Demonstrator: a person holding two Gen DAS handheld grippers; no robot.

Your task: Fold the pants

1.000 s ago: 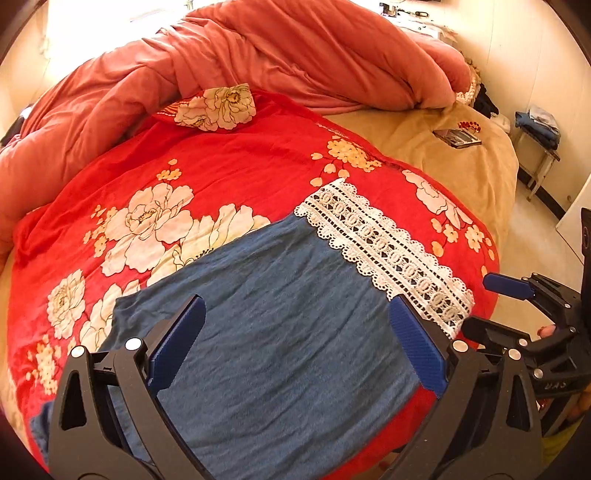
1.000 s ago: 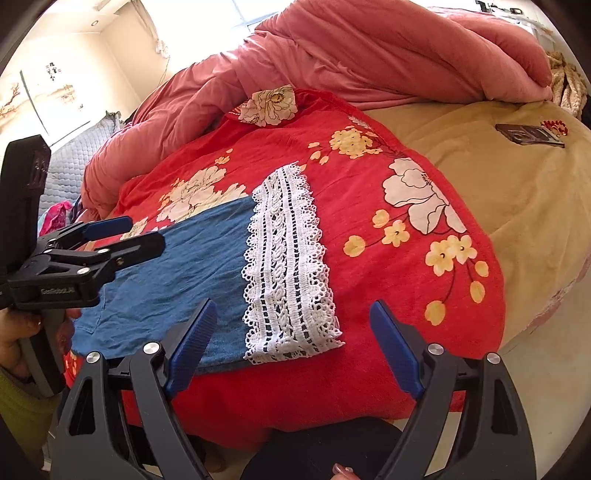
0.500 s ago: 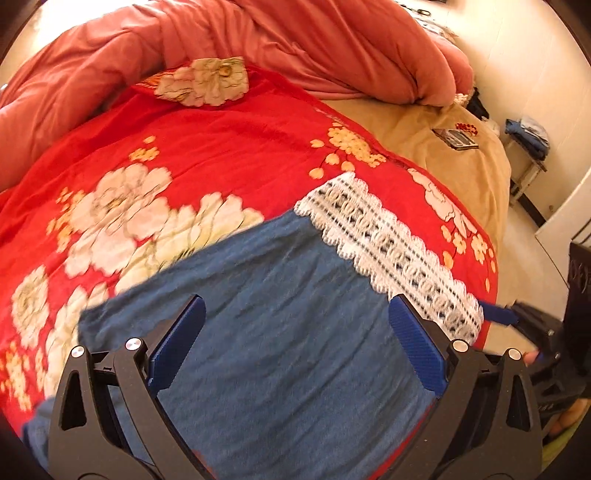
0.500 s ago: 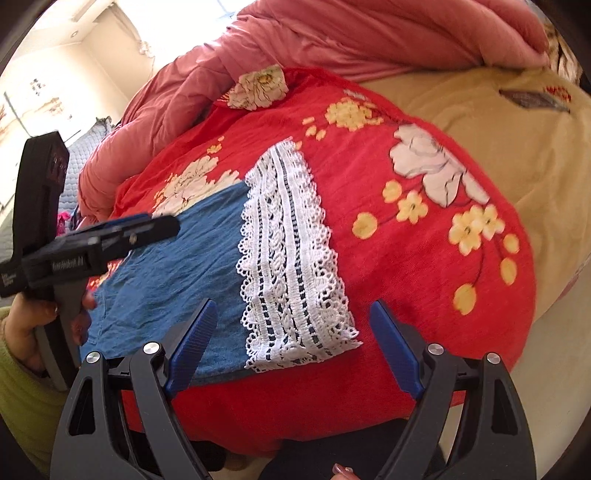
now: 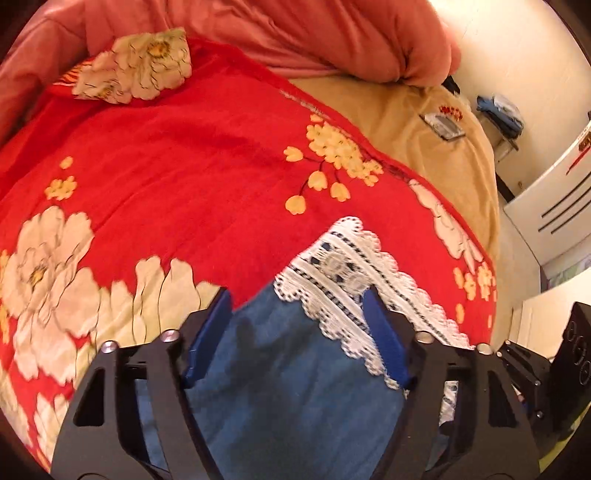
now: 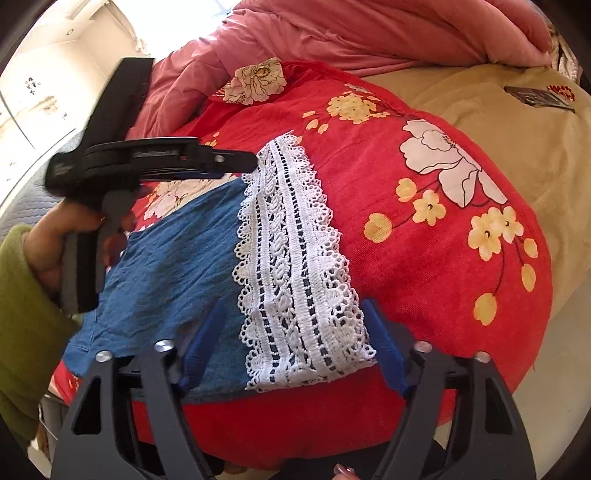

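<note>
Blue denim pants (image 5: 295, 387) with a white lace hem (image 5: 343, 266) lie flat on a red floral blanket. My left gripper (image 5: 297, 325) points down over the hem's far corner. Its jaws are closing, with denim and lace between the blue pads, which do not press on the cloth. In the right wrist view the pants (image 6: 177, 266) and lace hem (image 6: 291, 258) run toward the bed's near edge. My right gripper (image 6: 295, 332) straddles the hem's near corner, its jaws also closing and apart from the cloth. The left gripper (image 6: 247, 166) shows there, held by a hand in a green sleeve.
The red floral blanket (image 5: 184, 166) covers the bed, with a bunched pink duvet (image 5: 332, 33) and a small floral cloth (image 5: 136, 66) behind. A tan sheet (image 5: 424, 140) on the right holds a flat dark object (image 5: 443, 125). White furniture (image 5: 546, 206) stands past the bed.
The left gripper has swung forward and down from mid-pants to the far corner of the lace hem. Both pairs of jaws have narrowed. The right gripper has dipped slightly toward the near hem corner.
</note>
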